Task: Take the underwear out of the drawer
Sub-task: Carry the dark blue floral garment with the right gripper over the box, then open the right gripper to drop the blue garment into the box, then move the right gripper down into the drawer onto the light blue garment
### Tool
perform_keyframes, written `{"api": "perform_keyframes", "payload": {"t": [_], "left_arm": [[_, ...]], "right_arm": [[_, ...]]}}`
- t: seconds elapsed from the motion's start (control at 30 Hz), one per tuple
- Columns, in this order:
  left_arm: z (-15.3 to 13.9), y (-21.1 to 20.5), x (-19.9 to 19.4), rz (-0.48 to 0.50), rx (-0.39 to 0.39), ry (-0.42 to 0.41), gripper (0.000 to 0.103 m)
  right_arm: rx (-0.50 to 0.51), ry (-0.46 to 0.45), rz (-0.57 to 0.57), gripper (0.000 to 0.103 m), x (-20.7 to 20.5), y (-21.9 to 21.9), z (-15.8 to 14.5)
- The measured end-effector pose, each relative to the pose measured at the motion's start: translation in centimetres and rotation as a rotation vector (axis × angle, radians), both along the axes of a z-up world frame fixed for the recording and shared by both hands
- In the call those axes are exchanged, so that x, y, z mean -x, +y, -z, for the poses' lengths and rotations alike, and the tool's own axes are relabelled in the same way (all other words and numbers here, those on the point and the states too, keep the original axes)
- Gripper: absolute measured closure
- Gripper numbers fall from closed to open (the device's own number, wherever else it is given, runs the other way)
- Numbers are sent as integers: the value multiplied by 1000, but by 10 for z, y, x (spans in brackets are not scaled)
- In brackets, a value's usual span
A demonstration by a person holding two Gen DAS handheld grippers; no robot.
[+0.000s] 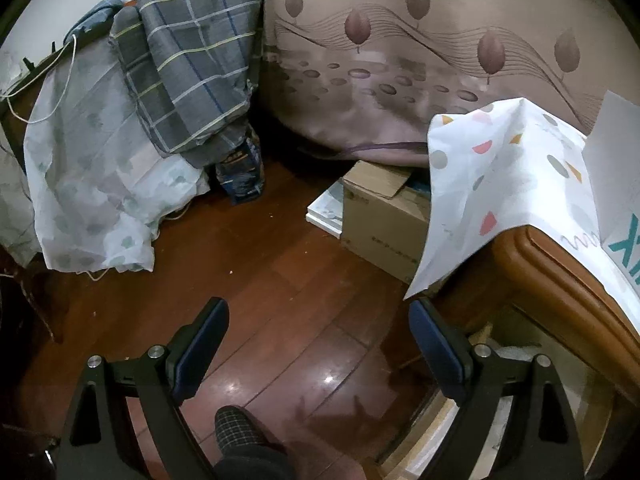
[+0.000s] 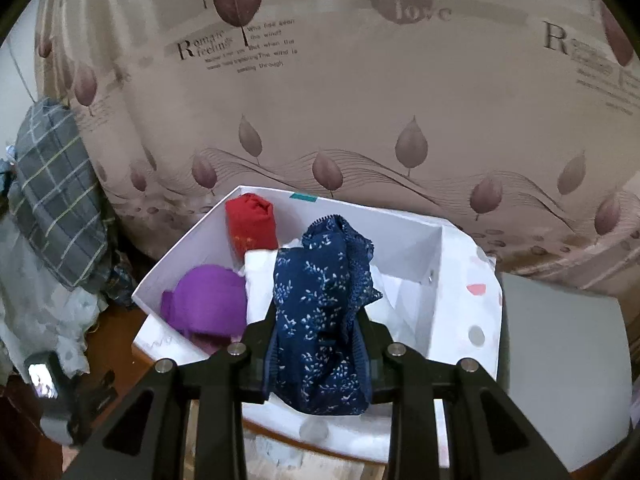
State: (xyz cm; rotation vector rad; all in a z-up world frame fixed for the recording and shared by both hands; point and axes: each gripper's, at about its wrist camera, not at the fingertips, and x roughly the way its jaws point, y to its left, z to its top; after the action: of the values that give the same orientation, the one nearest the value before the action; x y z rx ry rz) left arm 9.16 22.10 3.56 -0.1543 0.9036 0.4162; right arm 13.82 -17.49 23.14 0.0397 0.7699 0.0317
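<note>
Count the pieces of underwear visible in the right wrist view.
3. A navy patterned piece is clamped in the right gripper; a red roll and a purple roll sit in the white box. More may be hidden.

The navy underwear (image 2: 320,320) with small white sprigs and a lace edge hangs bunched, pinched in the right tool (image 2: 318,344), above the white box (image 2: 436,256). Red underwear (image 2: 250,222) and purple underwear (image 2: 208,300) lie rolled inside it.
</note>
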Motion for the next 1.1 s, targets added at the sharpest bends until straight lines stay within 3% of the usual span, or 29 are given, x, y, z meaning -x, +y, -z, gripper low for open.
{"api": "perform_keyframes", "payload": {"t": [0.4,0.47,0.53,0.63,0.87,1.1], "left_arm": [[5,4,-2,-5,11,26,13],[6,4,-2,-2,16,36,13],[7,3,-2,4,21,43,13],[7,2,-3,11,22,44,13],[6,-2,-5,20,25,57,13],[8,-2,-7,12,34,61,13]], "right_arm": [[65,151,52,68,-73,13,47],[67,163,71,64,-78,12,52],[69,169,92,47,-82,11,55],[63,179,104,43,-83,11,58],[88,140,99,42,-66,14,39],[108,96,-14,41,-7,29,20]]}}
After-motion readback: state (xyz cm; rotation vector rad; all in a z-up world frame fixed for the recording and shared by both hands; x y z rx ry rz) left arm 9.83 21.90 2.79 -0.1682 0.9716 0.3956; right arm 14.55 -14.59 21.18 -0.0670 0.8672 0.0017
